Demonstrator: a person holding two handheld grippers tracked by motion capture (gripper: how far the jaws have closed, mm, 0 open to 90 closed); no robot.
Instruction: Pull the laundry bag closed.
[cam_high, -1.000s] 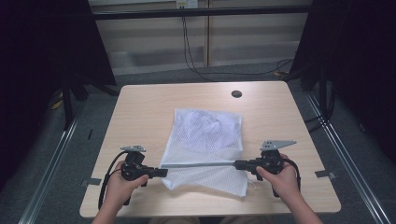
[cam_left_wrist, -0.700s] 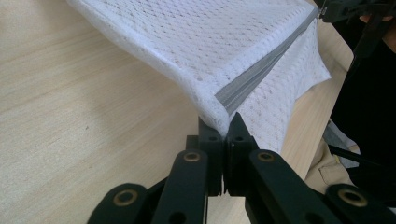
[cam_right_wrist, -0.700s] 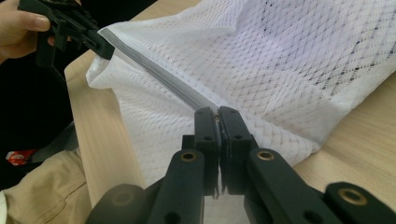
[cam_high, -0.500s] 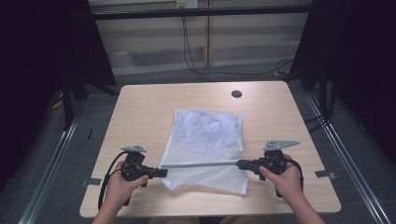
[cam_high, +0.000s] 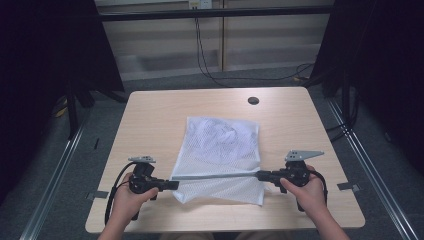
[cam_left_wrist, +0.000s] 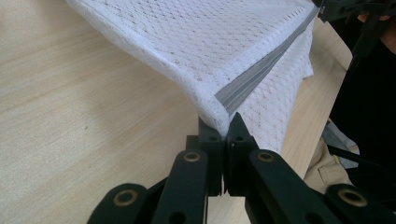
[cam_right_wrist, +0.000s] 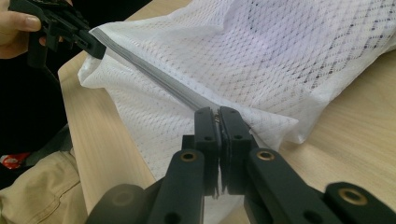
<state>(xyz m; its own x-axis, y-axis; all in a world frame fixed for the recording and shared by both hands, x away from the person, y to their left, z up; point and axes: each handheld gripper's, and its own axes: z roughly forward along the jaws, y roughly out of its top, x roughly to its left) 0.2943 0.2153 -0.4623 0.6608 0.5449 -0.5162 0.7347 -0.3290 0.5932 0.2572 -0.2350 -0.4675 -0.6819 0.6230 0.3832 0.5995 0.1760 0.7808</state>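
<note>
Dark curtains flanked the pale wooden bench (cam_high: 150, 130), grey floor beyond it, cables trailing along the far wall. Small black round disc (cam_high: 253, 100) sat near the bench's far edge, well apart from the work.

White mesh zip-up laundry bag (cam_high: 222, 145) lay in the middle of the bench, its near end lifted off the surface. Grey zipper strip (cam_high: 215, 176) ran taut and nearly level between my two grippers.

My left gripper (cam_high: 172, 185) was clamped on the left end of the zipper strip; in the left gripper view the black jaws stood pressed together with the mesh corner and the strip's end (cam_left_wrist: 224, 100) pinched between them. My left hand (cam_high: 125, 200) held the body near the bench's near edge.

My right gripper (cam_high: 261, 175) was clamped on the strip's other end; the right gripper view showed the jaws together on the zipper (cam_right_wrist: 187, 95), mesh spilling below and to either side. My right hand (cam_high: 307, 192) gripped the handle. Khaki trouser cloth (cam_right_wrist: 32, 186) showed below the bench edge.
</note>
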